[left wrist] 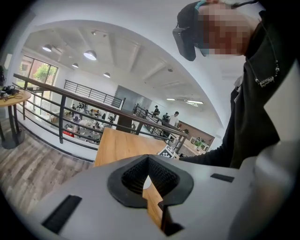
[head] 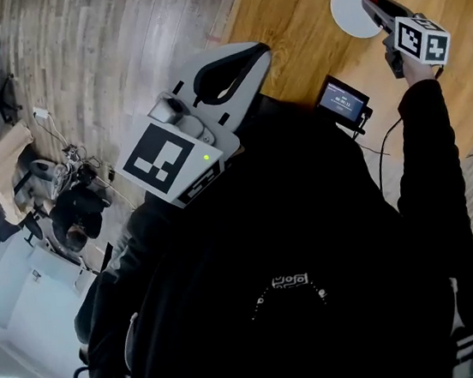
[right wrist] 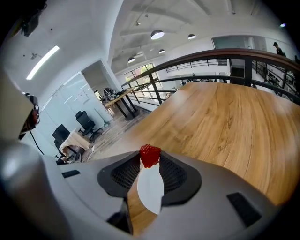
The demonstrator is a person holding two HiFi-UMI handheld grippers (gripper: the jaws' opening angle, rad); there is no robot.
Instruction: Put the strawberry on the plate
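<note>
right gripper (right wrist: 150,158): fingers (right wrist: 174,174) pinching strawberry (right wrist: 150,154) over plate (right wrist: 151,192), inboard of near edge of surface (right wrist: 225,122) | left gripper (left wrist: 148,159): fingers (left wrist: 164,177) closed, empty | handling: likely light, soft, bruisable; hold gently across its sides

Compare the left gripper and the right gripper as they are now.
The right gripper clamps the strawberry; the left gripper holds nothing, its jaws together. The right gripper reaches over the plate; the left gripper is close to the person. Both are grey with black pads.
</note>
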